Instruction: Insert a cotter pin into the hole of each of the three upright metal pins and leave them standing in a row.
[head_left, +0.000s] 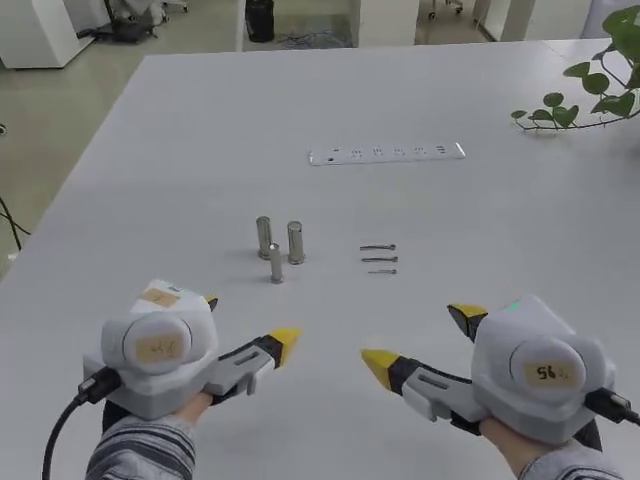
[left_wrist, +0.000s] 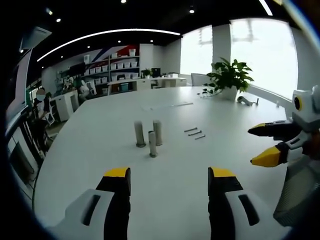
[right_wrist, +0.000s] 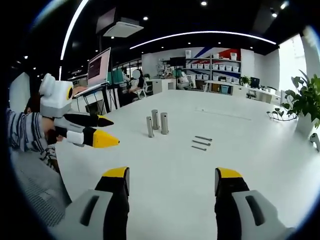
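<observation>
Three upright metal pins (head_left: 277, 246) stand in a tight cluster mid-table, also seen as pins (left_wrist: 149, 134) and pins (right_wrist: 156, 122). Just right of them lie three small cotter pins (head_left: 379, 259), cotter pins (left_wrist: 194, 133), cotter pins (right_wrist: 202, 142), side by side on the table. My left gripper (head_left: 248, 326) (left_wrist: 169, 175) hovers open near the front edge, left of centre, nothing between its yellow tips. My right gripper (head_left: 420, 335) (right_wrist: 172, 175) is open too, at the front right, also empty. Both sit well short of the pins.
A white power strip (head_left: 386, 154) lies farther back on the white table (head_left: 200, 150). A potted plant (head_left: 595, 85) hangs over the far right edge. Office shelving and a seated person show in the background of the gripper views.
</observation>
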